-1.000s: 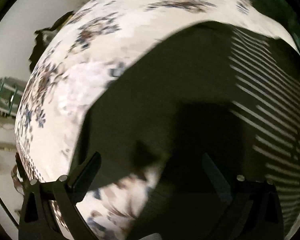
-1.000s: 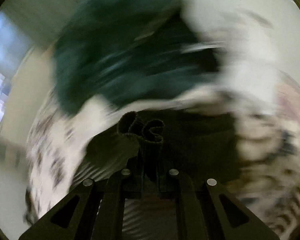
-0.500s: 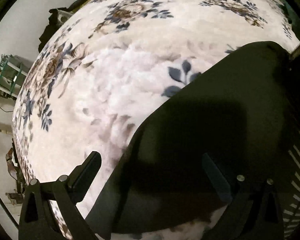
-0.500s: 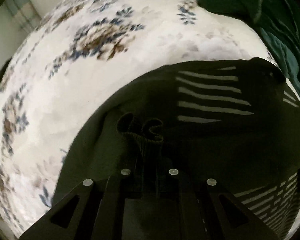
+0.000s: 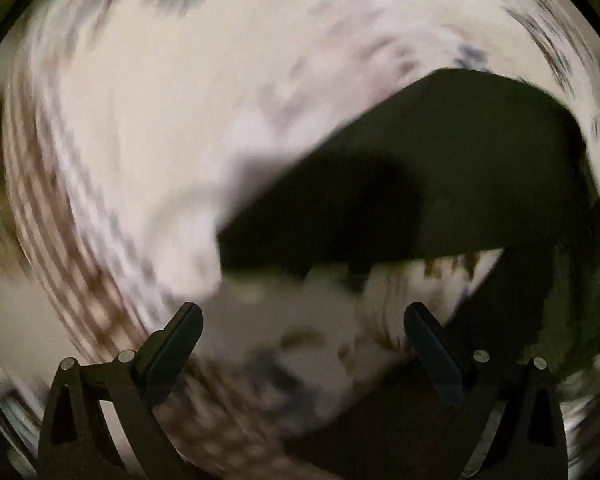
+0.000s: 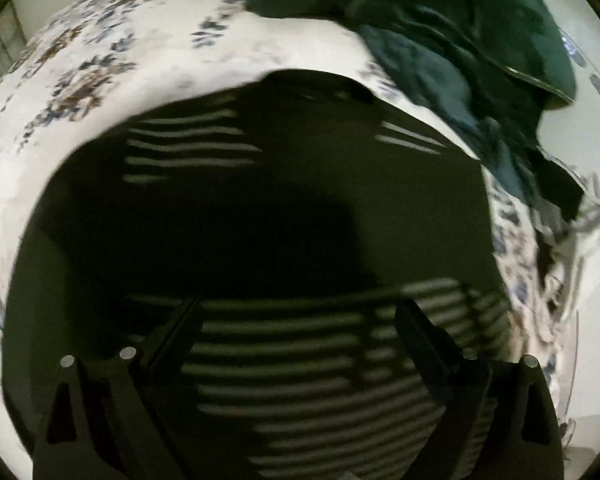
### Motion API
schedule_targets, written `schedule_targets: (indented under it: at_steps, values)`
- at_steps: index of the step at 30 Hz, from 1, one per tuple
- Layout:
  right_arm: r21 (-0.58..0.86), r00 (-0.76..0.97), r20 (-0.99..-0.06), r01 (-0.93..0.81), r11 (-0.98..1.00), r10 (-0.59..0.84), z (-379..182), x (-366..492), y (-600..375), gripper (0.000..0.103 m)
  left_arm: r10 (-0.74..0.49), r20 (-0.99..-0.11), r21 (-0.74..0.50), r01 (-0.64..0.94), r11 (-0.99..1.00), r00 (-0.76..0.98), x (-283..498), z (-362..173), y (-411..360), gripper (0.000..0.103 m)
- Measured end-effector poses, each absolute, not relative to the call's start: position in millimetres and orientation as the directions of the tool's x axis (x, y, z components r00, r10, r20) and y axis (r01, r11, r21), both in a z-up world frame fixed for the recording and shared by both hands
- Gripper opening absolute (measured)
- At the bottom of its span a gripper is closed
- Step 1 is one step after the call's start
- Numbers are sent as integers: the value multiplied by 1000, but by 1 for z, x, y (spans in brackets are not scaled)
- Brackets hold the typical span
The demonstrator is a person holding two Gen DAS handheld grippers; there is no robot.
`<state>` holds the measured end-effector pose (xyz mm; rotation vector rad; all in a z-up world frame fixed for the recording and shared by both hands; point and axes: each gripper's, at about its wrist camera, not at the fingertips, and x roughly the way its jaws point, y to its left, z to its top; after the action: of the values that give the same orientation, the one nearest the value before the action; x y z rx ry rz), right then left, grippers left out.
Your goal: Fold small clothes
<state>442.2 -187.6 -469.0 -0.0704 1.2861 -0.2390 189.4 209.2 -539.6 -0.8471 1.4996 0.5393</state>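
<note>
My left gripper (image 5: 302, 330) stands wide, its two black fingers (image 5: 176, 344) well apart with nothing between them; under it lies the floral blanket (image 5: 148, 128), white with brown and blue flowers, badly smeared by motion blur in this view; the dark striped garment (image 5: 440, 184) lies flat on that blanket ahead and to the right of my left fingertips, its near edge apart from them.

My right gripper (image 6: 296, 320) is wide too, with no cloth pinched between the fingers (image 6: 424, 340); it hangs over the dark striped garment (image 6: 260, 220), which fills most of the right wrist view; pale stripes show on the cloth under the fingers and again in patches at the far left and far right of it; whether the fingertips touch the fabric I cannot tell.

Beyond the garment's far edge, a crumpled dark green cloth (image 6: 460, 32) lies heaped on the floral blanket (image 6: 100, 60).
</note>
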Motion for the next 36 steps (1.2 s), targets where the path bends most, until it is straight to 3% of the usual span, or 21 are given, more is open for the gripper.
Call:
schedule_targets:
  at_steps: [1,4,8,13,15,20,23,25,26,27,32,36]
  values:
    - [-183,255,-943,141,973,-214,-469,433,-197,98,-253,-964,-206,-822,530,79,176,-549,215,102]
    - [-178,220,-952,157,971,-210,-473,410,-217,99,-290,-941,-287,-867,407,176,168,-564,223,101]
    - [-150,141,-974,180,972,-176,-492,382,-238,99,-151,-981,-175,-885,431,120,191,-572,247,88]
    - [-137,121,-979,191,972,-162,-496,358,-252,99,38,-994,-85,-933,349,105,192,-546,309,88]
    - [-127,121,-981,187,974,-151,-498,350,-257,99,7,-988,-145,-930,337,157,185,-538,315,88]
    - [-95,92,-989,181,979,-113,-504,332,-259,99,-243,-940,-301,-915,268,238,176,-558,273,88]
    - [-78,61,-994,197,977,-92,-511,320,-262,99,-225,-934,-320,-931,175,278,185,-576,264,88]
    - [-92,44,-994,200,975,-103,-516,312,-266,99,-116,-949,-307,-941,145,292,198,-569,270,72]
    - [-104,38,-993,200,974,-114,-517,308,-269,99,-64,-958,-285,-945,158,278,205,-563,272,36]
    - [-115,31,-992,200,973,-124,-519,304,-273,99,-3,-960,-274,-941,196,279,218,-552,278,8]
    - [-122,6,-992,228,966,-127,-521,287,-295,99,159,-911,-278,-852,444,380,279,-492,276,7]
    - [-102,-3,-994,286,953,-106,-521,281,-324,99,185,-841,-263,-683,682,508,330,-442,210,7]
